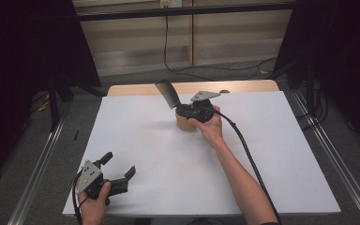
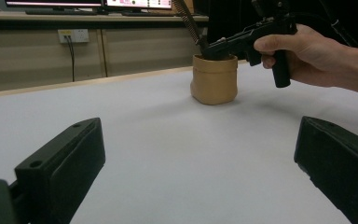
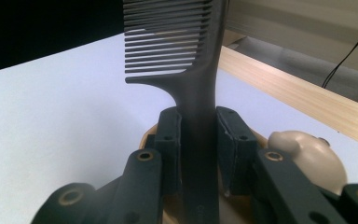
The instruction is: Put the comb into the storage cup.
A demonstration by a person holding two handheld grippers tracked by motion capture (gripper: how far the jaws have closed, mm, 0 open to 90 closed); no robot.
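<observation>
The comb (image 3: 186,60) stands nearly upright, its handle clamped between the two pads of the right tool (image 3: 199,154), its teeth up and leaning away from the cup (image 2: 214,78). In the high view the comb (image 1: 168,94) rises out of the top of the tan cup (image 1: 183,123), and in the left tool's view its handle end dips just inside the rim. Whether that end rests on the cup's bottom is hidden by the wall. The cup sits on the white surface (image 1: 168,154) toward its far edge, a little beyond the middle.

Judging from this, the comb is either on its way into the cup or on its way out; the pictures alone do not settle which. If it is going in, the carrying part looks done and what is left is to lower it, let go and draw the tool back. If it is coming out, the grip is made and the lift and the setting down remain.

The right tool (image 1: 194,111) sits right over the cup's mouth, clenched on the comb. The left tool (image 1: 119,171) waits near the front left corner of the surface, well apart from the cup, jaws spread and gripping nothing. A small pale rounded object (image 3: 307,156) lies just beside the cup.
</observation>
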